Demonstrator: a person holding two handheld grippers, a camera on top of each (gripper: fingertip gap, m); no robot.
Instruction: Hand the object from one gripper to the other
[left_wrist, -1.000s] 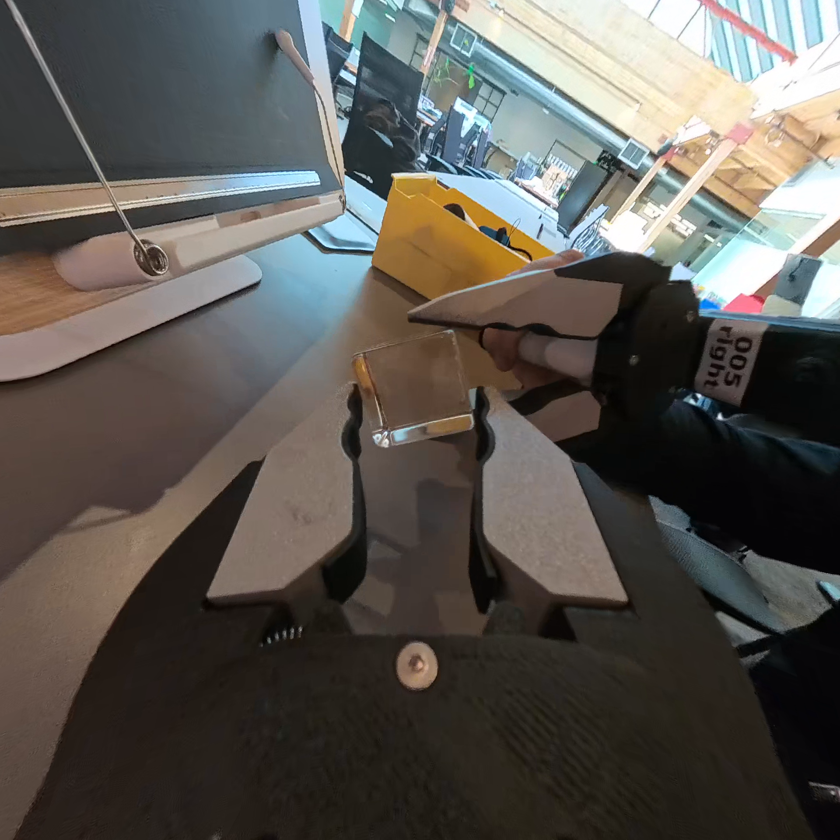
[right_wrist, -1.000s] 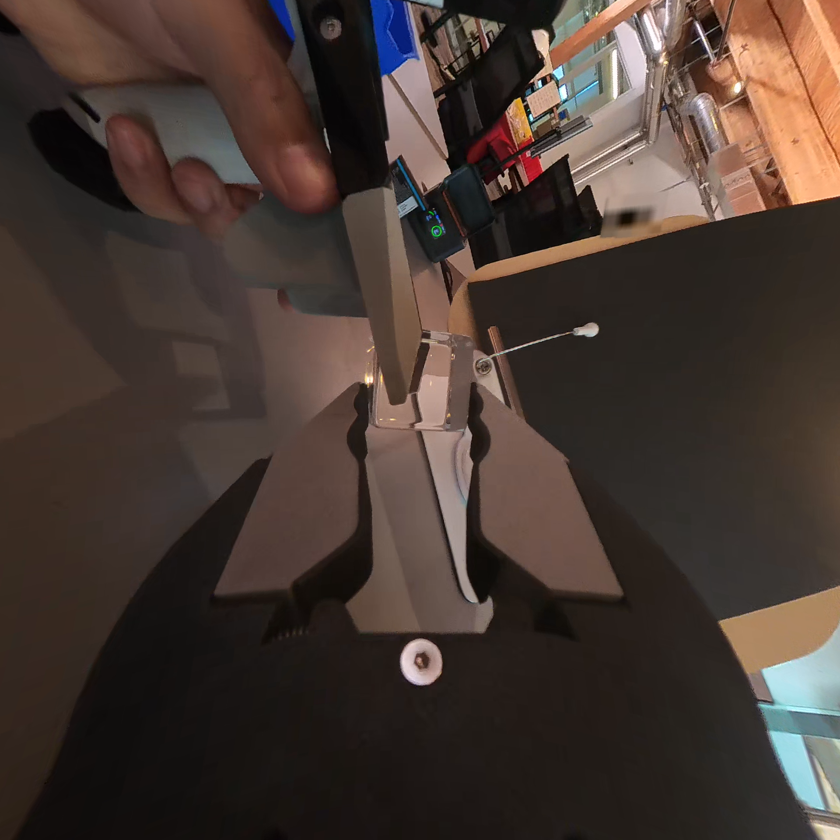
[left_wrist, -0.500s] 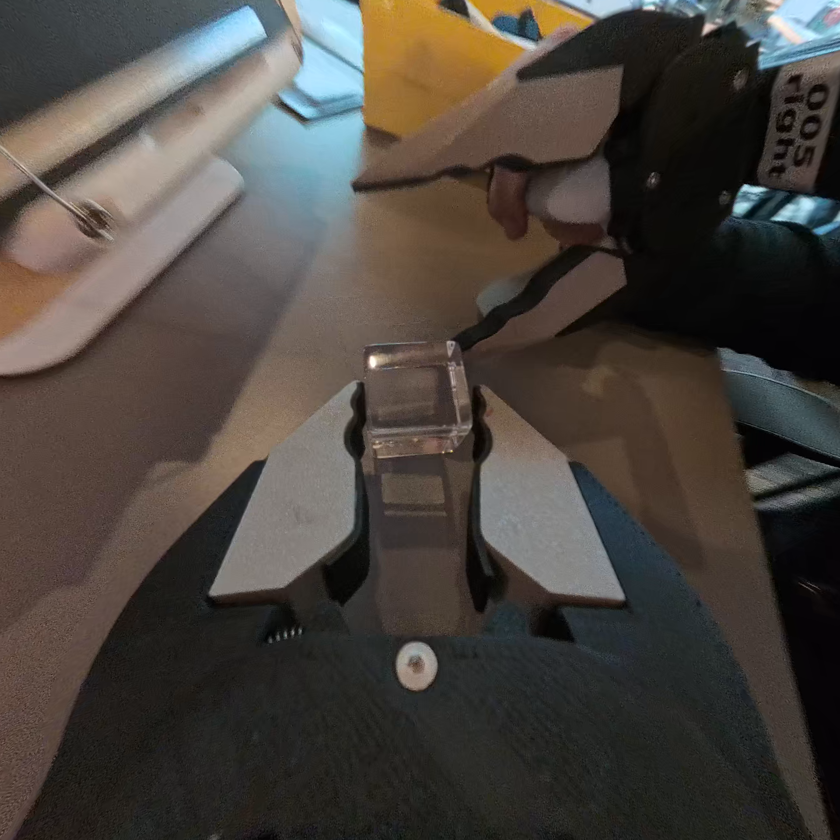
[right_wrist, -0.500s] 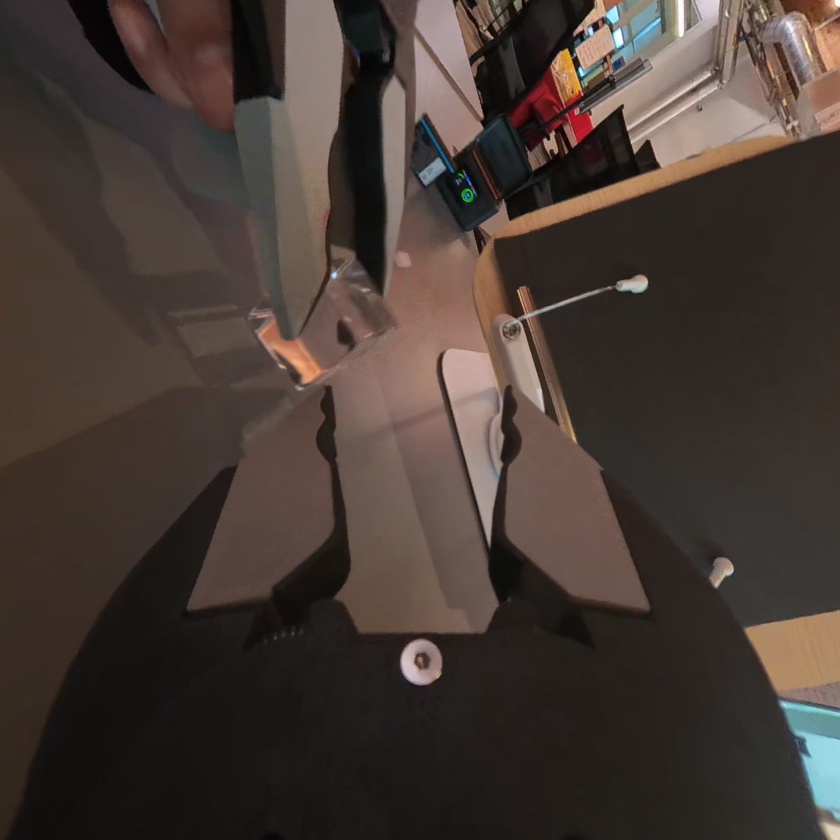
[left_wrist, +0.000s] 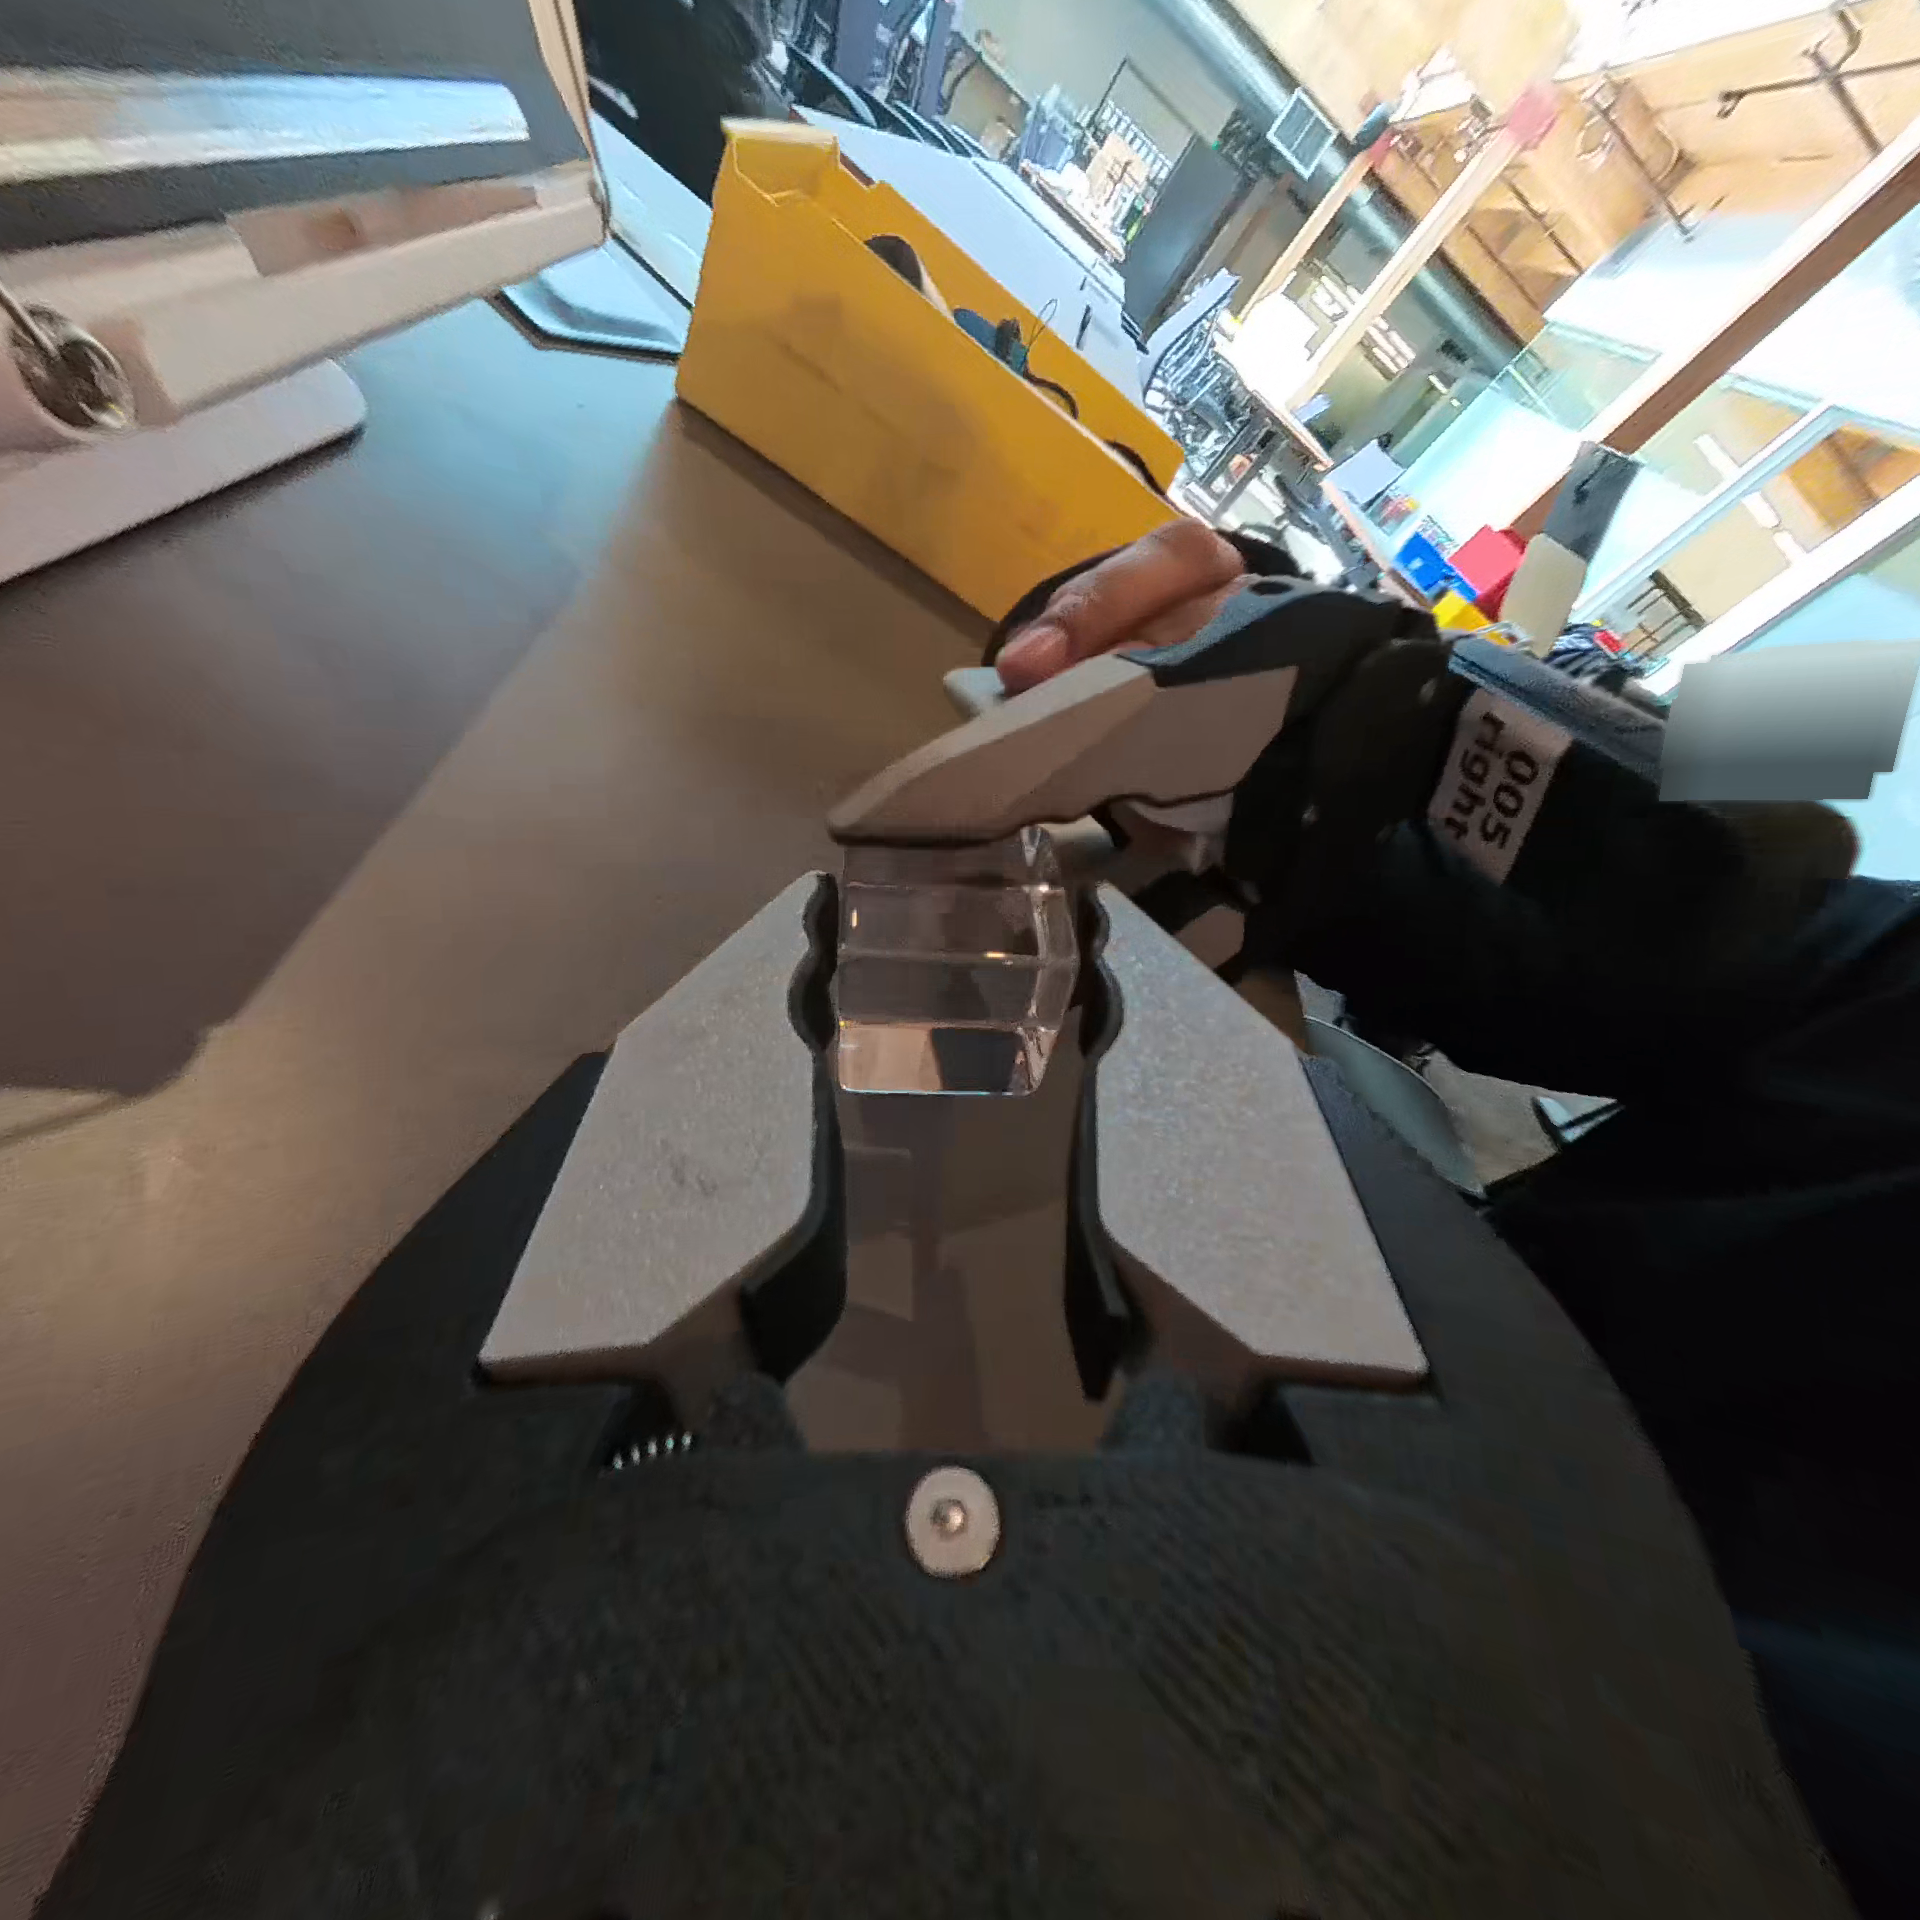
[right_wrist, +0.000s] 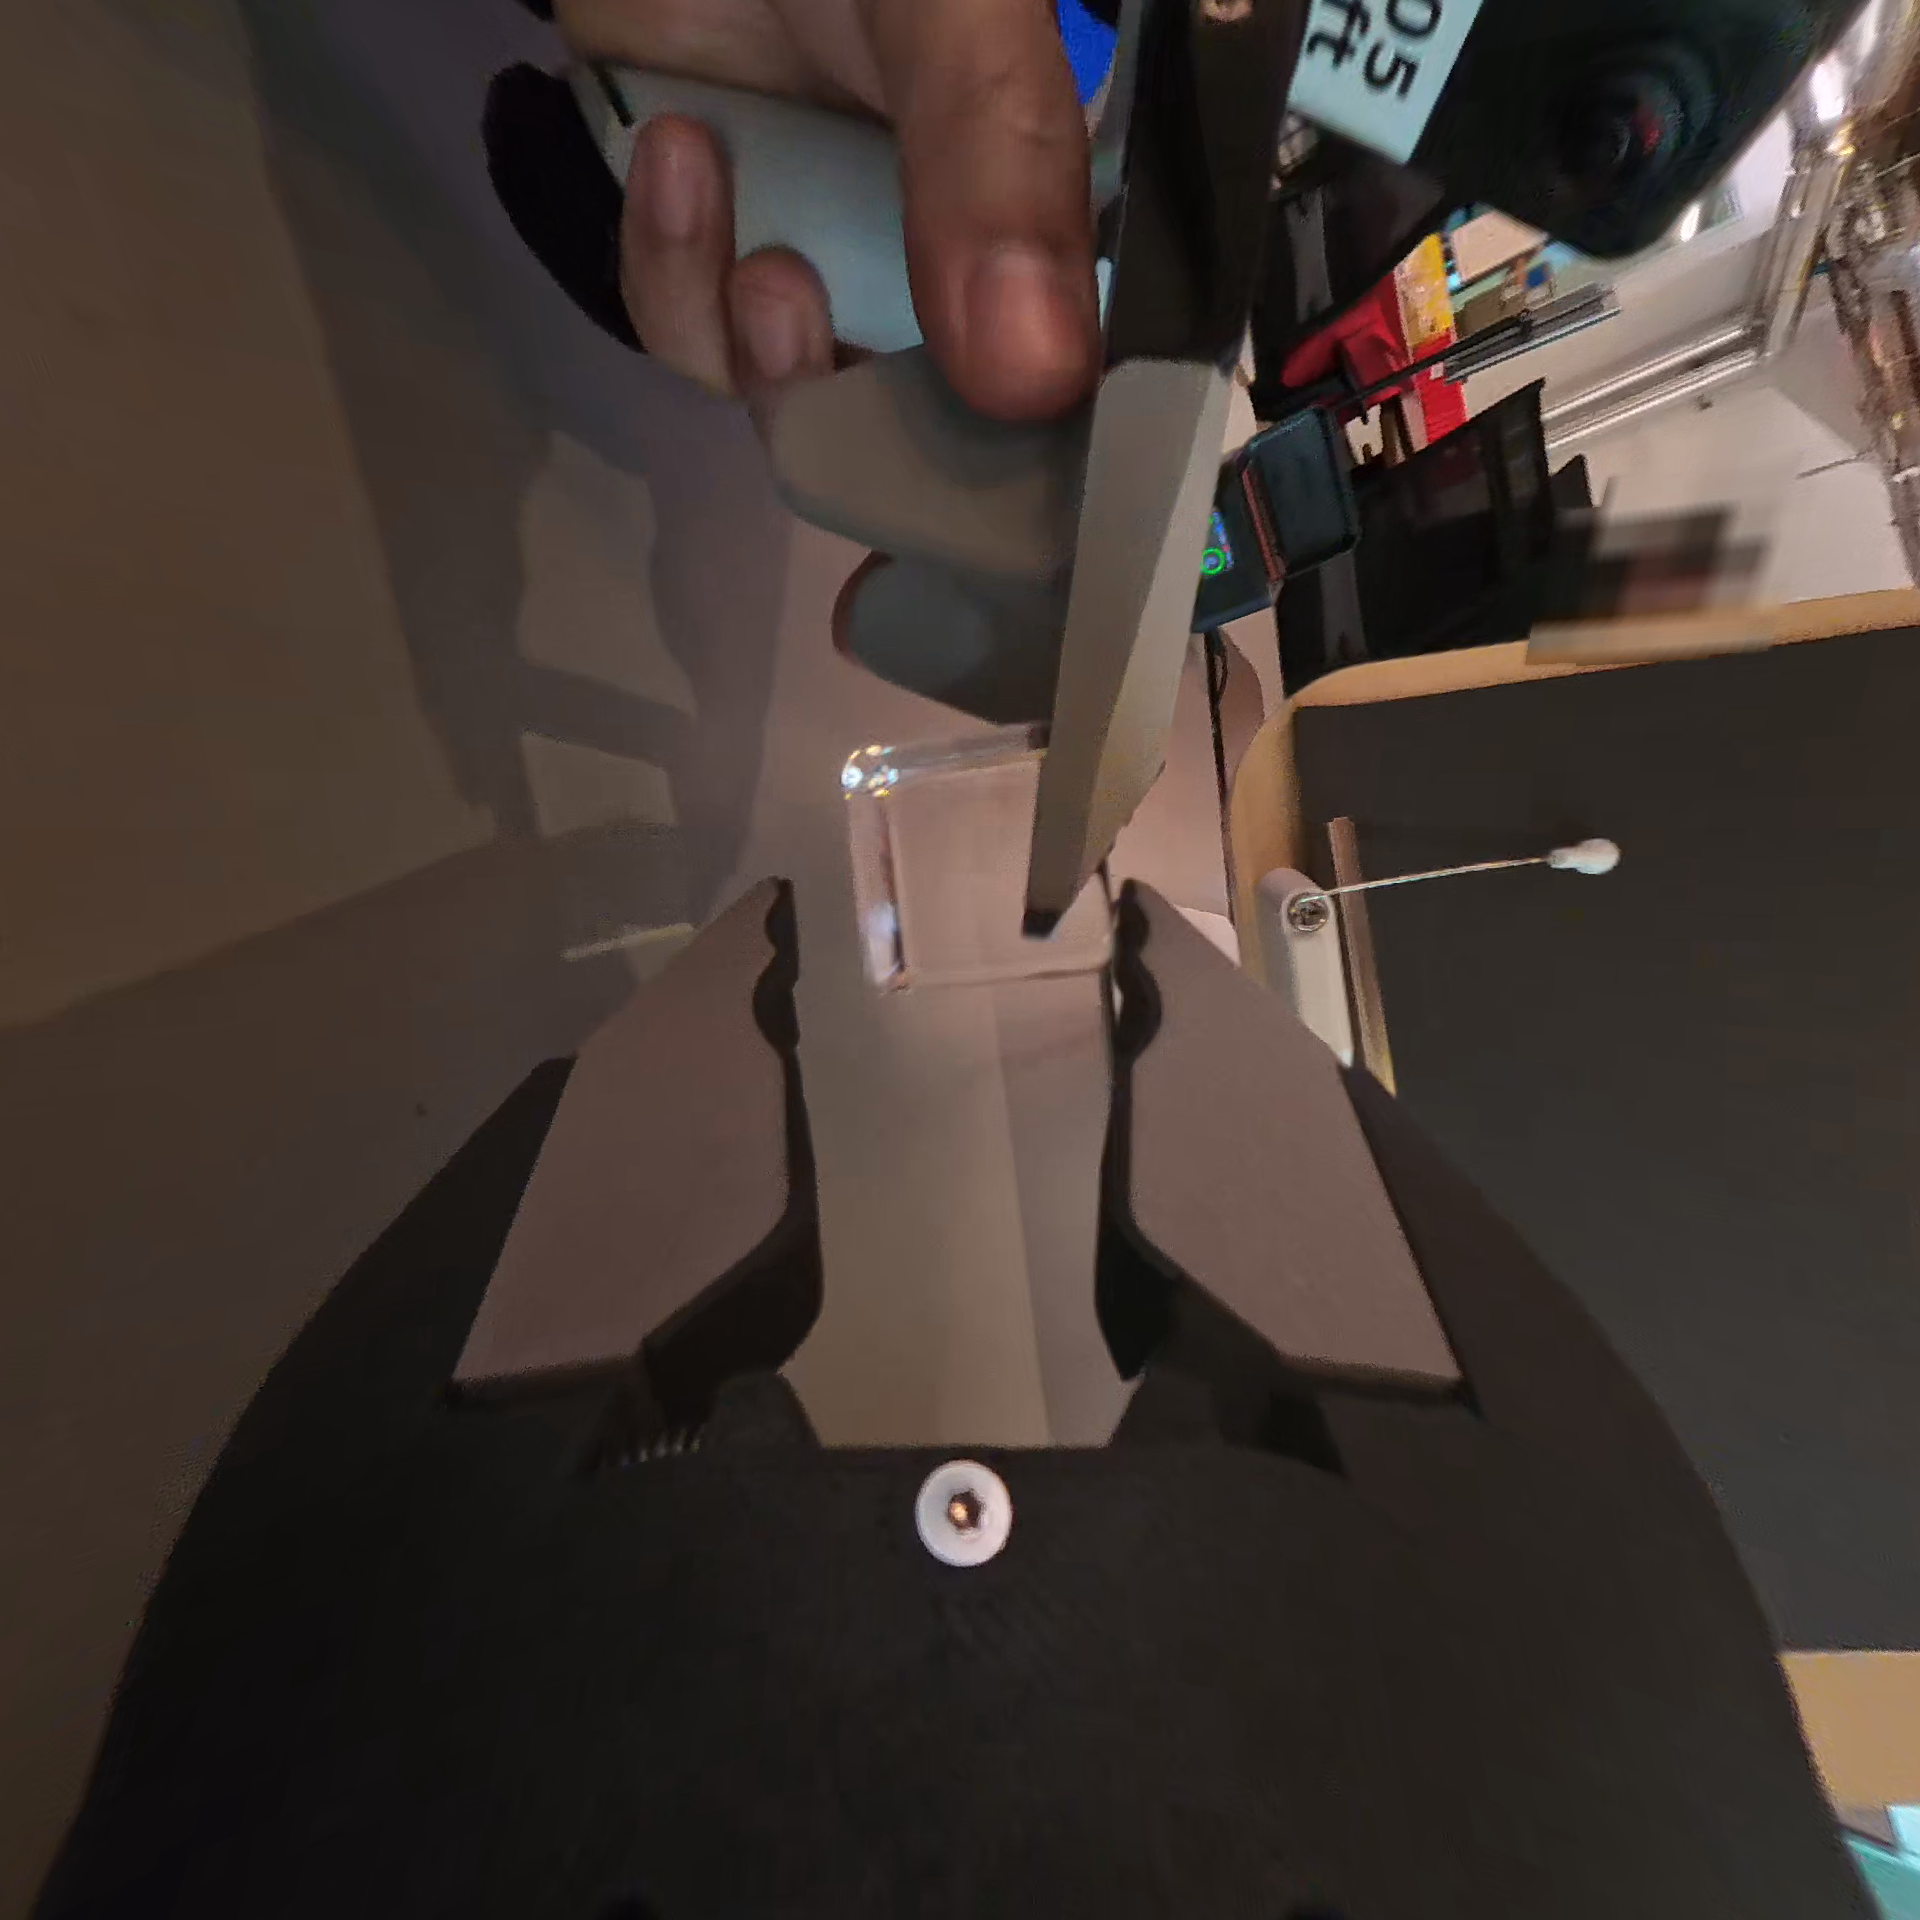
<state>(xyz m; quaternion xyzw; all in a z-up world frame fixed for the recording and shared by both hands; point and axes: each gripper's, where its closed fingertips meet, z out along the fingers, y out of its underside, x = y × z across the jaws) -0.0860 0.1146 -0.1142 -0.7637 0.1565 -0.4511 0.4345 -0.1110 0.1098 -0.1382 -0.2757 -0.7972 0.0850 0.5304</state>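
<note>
A clear cube (left_wrist: 951, 997) is held above the brown table (left_wrist: 416, 727), pinched between the fingertips of my left gripper (left_wrist: 951, 935), which is shut on it. My right gripper comes in from the right, and its upper finger (left_wrist: 1039, 748) lies over the cube's top; its lower finger is hidden. In the right wrist view, my right gripper (right_wrist: 956, 925) is open and straddles the cube (right_wrist: 966, 862). The cube sits against one finger, with a small gap at the other. One left-gripper finger (right_wrist: 1112, 623) crosses the cube from above.
A yellow box (left_wrist: 883, 416) stands on the table behind the grippers. A black board on a white stand (left_wrist: 208, 312) is at the left; it also shows in the right wrist view (right_wrist: 1610, 1039) with a thin metal pin (right_wrist: 1455, 868). A hand (right_wrist: 935, 208) holds the left gripper. Both grippers' tips are close together, under 4 cm apart.
The right gripper opened and backed off the cube half a second ago. It has now come back around the cube, still open. The left gripper kept hold of the cube throughout.
</note>
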